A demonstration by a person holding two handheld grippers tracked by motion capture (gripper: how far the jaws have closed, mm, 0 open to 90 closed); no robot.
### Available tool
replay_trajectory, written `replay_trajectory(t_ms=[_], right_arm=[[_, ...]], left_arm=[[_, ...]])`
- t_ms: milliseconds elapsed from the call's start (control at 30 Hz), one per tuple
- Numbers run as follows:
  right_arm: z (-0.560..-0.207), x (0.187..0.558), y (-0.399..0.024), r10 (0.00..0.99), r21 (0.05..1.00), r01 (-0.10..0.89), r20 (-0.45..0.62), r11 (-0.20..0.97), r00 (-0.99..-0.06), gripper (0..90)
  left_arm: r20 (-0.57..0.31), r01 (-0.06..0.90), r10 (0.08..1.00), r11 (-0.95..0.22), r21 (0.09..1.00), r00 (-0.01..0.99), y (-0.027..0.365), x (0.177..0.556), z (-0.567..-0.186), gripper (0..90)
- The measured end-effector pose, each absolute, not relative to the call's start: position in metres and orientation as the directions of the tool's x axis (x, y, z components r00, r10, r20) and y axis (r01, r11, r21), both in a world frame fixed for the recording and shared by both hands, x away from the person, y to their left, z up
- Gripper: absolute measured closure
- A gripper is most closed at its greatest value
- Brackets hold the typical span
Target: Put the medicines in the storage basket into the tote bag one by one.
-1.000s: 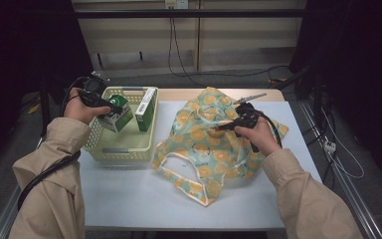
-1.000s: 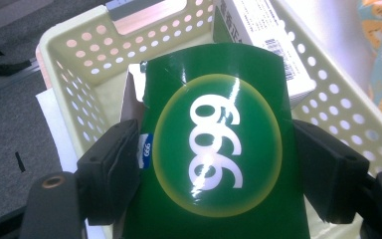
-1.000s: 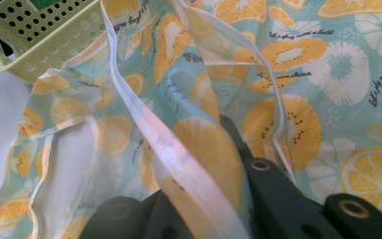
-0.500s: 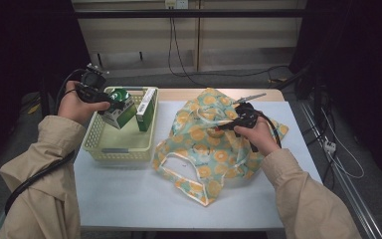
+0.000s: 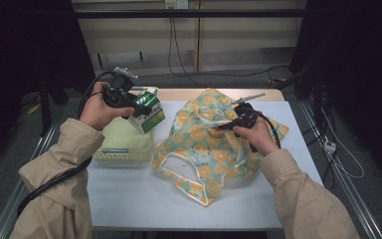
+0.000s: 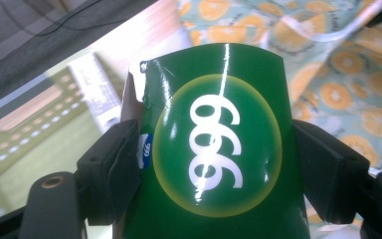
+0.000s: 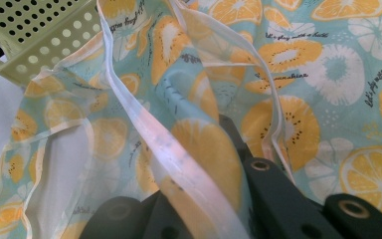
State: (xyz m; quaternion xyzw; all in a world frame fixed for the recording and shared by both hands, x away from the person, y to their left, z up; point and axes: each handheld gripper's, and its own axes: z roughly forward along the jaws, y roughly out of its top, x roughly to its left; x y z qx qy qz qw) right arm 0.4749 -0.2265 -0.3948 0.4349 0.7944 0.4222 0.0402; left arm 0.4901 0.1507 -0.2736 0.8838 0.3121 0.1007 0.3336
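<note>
Carton (image 6: 219,149), green, marked "666", clenched in left hand-held gripper (image 6: 214,169), right hand-held gripper (image 7: 199,199) pinching fruit-print bag (image 7: 288,89).

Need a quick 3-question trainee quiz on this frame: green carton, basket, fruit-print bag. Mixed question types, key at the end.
1. True or false: the left gripper is shut on the green carton.
2. Multiple choice: the right gripper is clamped on
A. the basket rim
B. the fruit-print bag
C. a cable
3. Short answer: is the carton resting inside the pale green basket, or held up in the air?

Key
1. True: both jaws press on the carton's sides in the left gripper view.
2. B: its jaws pinch a fold of the bag near a white-edged handle.
3. Held up, above the basket's right edge, toward the bag.
</note>
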Motion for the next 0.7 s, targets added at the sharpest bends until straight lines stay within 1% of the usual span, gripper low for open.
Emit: replay_trajectory(t_ms=[233,467,633,700], right_arm=[[-0.395,0.477,-0.226,0.733,0.708,0.657,0.299,0.258,-0.611,90.0],[-0.39,0.478,-0.224,0.736,0.72,0.645,0.289,0.255,-0.613,90.0],[-0.387,0.477,-0.226,0.74,0.726,0.641,0.285,0.248,-0.609,90.0],[-0.385,0.476,-0.226,0.741,0.73,0.637,0.281,0.247,-0.61,90.0]], left_arm=[[-0.032,0.426,0.548,-0.61,0.668,0.836,0.123,0.475,-0.278,23.3],[-0.036,0.352,0.453,-0.638,0.685,0.891,0.087,0.455,-0.288,23.2],[-0.023,0.305,0.393,-0.675,0.672,0.919,0.057,0.442,-0.305,23.1],[-0.028,0.303,0.383,-0.681,0.667,0.923,0.046,0.439,-0.317,23.1]])
